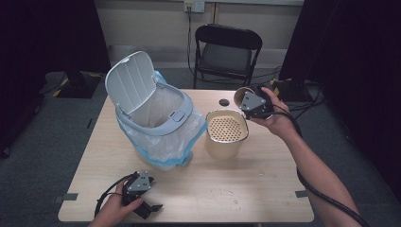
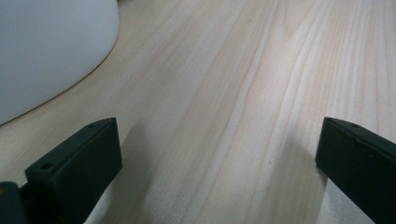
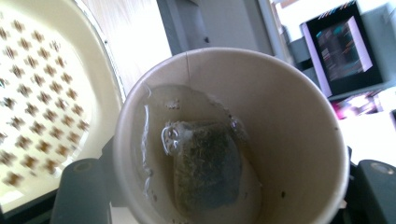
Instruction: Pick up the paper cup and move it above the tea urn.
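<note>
My right gripper (image 1: 247,100) is shut on a paper cup (image 1: 241,96), held tipped on its side just above and behind the cream container (image 1: 226,142) with a perforated strainer top (image 1: 225,127). In the right gripper view the cup (image 3: 289,121) sits between the jaws with a wet tea bag (image 3: 205,168) and a little liquid inside; the strainer (image 3: 42,107) lies to the left. My left gripper (image 1: 150,207) rests on the table (image 1: 265,189) near the front left edge. Its jaws stand wide apart over bare wood, so the left gripper (image 2: 219,163) is open and holds nothing.
A white bin (image 1: 156,118) with its lid up and a blue-edged liner stands left of the container; its base (image 2: 46,51) shows in the left gripper view. A small black disc (image 1: 224,102) lies behind the container. A black folding chair (image 1: 227,52) stands beyond the table.
</note>
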